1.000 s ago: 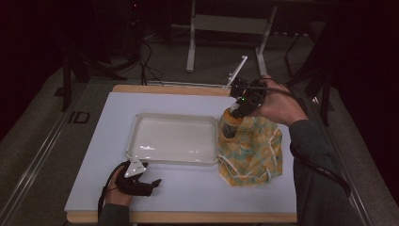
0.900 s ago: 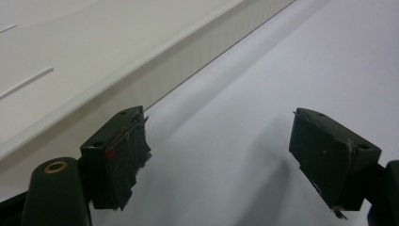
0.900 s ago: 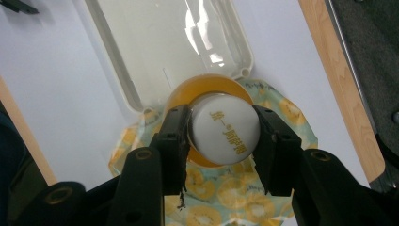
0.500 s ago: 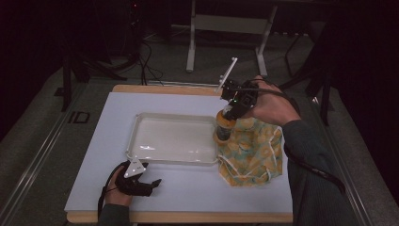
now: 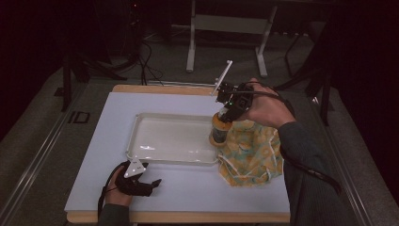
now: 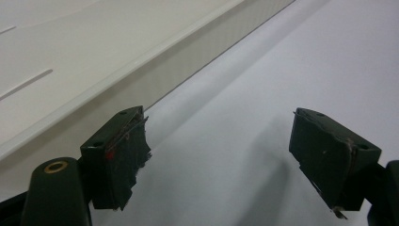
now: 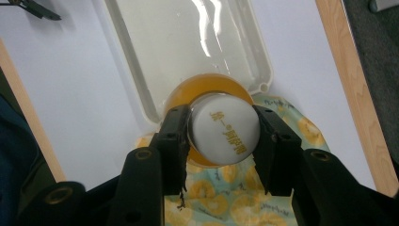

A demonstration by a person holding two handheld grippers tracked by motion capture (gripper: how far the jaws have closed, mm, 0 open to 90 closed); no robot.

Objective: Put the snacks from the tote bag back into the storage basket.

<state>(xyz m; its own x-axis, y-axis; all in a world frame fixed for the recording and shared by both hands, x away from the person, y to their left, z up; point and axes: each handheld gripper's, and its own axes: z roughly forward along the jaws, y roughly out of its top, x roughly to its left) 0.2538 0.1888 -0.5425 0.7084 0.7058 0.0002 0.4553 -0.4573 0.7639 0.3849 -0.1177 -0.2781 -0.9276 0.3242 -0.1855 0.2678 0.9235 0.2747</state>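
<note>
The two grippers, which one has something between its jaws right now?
The right gripper: its jaws clamp the white cap of the orange bottle at the tray's corner. The left gripper stands open over bare table.

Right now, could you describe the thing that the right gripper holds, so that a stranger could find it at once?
Start from the white tray in the middle of the table. At its right end, beside the yellow patterned cloth bag, the right gripper is clamped on a small jar. The jar alone is round, with orange contents and a white printed lid.
</note>
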